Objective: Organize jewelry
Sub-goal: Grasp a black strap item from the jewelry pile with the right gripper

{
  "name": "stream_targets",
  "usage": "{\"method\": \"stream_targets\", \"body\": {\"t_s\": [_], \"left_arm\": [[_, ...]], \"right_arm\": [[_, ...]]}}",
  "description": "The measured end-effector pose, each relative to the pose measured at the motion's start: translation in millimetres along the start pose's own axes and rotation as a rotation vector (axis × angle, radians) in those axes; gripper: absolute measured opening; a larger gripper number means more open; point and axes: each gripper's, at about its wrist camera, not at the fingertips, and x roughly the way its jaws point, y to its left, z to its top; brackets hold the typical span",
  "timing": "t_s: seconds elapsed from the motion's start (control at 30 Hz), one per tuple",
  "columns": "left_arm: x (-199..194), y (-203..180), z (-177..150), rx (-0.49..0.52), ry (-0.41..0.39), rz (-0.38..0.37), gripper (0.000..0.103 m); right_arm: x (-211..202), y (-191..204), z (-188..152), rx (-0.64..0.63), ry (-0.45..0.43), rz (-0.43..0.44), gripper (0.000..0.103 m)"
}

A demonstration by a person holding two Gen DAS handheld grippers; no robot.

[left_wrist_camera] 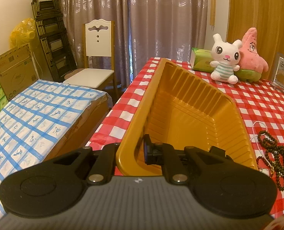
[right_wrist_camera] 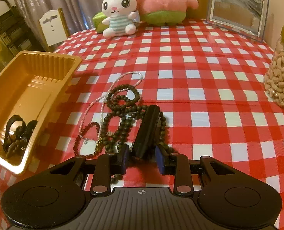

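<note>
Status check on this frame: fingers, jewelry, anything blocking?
Left gripper shut on gold tray wall. Right gripper closing around black case among dark beads. Tangled strands may snag.

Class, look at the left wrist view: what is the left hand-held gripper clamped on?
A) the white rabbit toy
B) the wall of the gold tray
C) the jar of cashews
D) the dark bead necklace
B: the left hand-held gripper pinches the gold tray wall between its fingers.
</note>
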Motion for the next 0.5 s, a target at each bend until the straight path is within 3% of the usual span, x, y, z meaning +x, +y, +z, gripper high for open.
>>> {"method": "stream_targets", "body": {"t_s": [0.17,0.27,0.43,0.5], "left_arm": [[-0.1,0.9,-0.3,0.002,-0.002,-0.003,0.011],[-0.7,1.3,-0.2,-0.002,0.000,-0.003,0.011],[-1.5,2.4,0.1,0.001,-0.001,-0.008,0.011],[-1.2,2.9,0.4,0.000,0.000,-0.011,0.011]], "right_arm": [[4.8,-4.3,6.7,0.085,0.001,0.008,0.032],[7.7,-1.3,9.3,0.066,-0.006,-0.008,0.032],[8.5,6.8,10.1,0.010,-0.023,-0.032,0.020],[8.5,8.0,9.1,0.001,-0.017,-0.030,0.020]]}}
